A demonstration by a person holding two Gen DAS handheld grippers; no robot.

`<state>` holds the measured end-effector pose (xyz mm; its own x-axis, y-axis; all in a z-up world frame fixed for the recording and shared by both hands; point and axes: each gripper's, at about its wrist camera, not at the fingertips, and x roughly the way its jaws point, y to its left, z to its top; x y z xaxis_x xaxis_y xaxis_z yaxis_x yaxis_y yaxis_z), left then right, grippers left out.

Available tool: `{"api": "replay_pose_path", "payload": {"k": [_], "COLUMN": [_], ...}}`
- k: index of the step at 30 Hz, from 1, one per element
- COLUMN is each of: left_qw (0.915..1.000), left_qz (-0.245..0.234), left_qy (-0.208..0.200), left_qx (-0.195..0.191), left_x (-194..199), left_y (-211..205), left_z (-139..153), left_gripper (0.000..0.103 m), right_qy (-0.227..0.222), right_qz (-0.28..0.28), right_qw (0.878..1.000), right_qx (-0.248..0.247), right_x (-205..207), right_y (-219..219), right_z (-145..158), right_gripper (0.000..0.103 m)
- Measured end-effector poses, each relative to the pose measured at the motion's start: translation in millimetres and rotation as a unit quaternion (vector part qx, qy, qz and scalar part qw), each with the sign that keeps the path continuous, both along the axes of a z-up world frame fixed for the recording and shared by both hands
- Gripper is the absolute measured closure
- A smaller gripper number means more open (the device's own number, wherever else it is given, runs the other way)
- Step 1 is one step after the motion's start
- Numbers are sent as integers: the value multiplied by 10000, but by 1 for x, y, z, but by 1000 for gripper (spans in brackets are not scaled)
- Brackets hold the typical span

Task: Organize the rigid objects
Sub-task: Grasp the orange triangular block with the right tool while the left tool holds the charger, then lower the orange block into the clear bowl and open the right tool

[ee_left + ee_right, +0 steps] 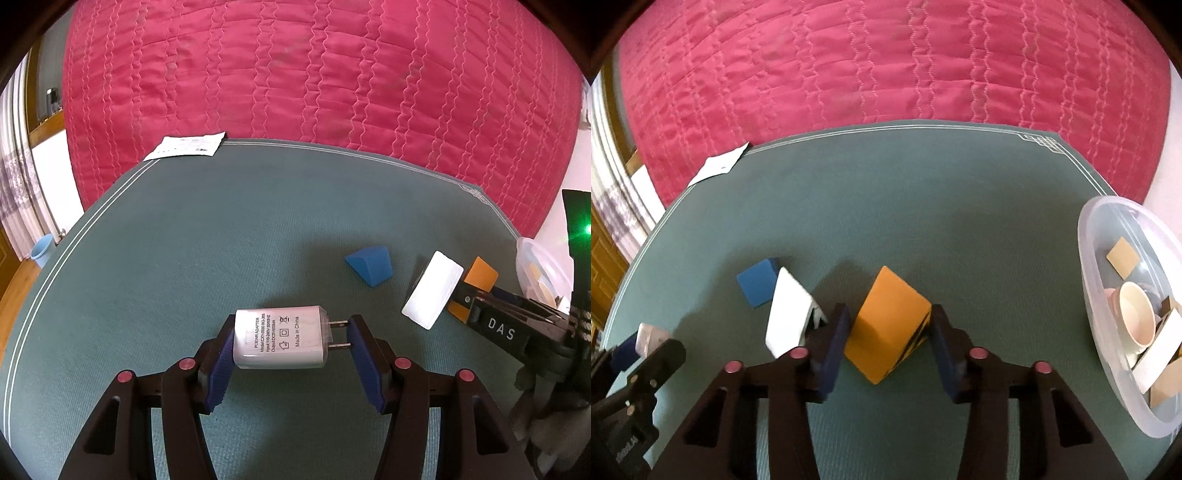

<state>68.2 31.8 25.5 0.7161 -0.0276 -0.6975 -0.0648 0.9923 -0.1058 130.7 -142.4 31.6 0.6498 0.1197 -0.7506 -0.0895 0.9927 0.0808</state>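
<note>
Jaws of the left gripper (pixel 291 360) pinch a white power adapter (pixel 279 336) lengthwise, one blue pad on its rounded end and the other against the tips of its two prongs (the printed label faces up). It sits just above the green table (pixel 184 258). Beyond the jaws and to their right lies a blue wedge block (pixel 369 269), and further right a white rectangular block (pixel 432 290) leans beside the right gripper.

Jaws of the right gripper (pixel 888 338) bracket an orange block (pixel 886 325) with black stripes on one face; its corners meet both pads, so it looks gripped, tilted with one edge up. Just left of these jaws stands the white block, touching the outside of the left pad, with the blue wedge behind it. Well to the right, a clear plastic bin (pixel 1087 258) holds a cream cup (pixel 1137 314) and several flat wooden and white pieces. Past the table's far edge spreads a pink quilted bed (pixel 886 66), a paper slip (pixel 186 146) resting on it.
</note>
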Motion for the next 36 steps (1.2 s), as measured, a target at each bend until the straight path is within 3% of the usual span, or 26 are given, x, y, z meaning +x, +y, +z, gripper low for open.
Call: {"api": "replay_pose_path", "payload": {"k": [11,19,36], "left_qw": [10000,10000,9999], "left_qz": [-1,-31,-102], "left_qy": [9,-1,-13], "left_qx": [2,39,137], "left_x": [1,-1,-3], "left_y": [-2,-6,-15], "left_z": [-1,-2,-3], "left_gripper": [42,42,42], "right_qy": [-21,-300,-847], "right_qz": [137,78,-872], "right_qw": [9997,9989,9914], "right_qx": [188,356,494], "right_x": [-21,-46,-63], "right_y": [-14,-29,-111], "right_z": [0,16,54], "right_gripper": [59,59,59]}}
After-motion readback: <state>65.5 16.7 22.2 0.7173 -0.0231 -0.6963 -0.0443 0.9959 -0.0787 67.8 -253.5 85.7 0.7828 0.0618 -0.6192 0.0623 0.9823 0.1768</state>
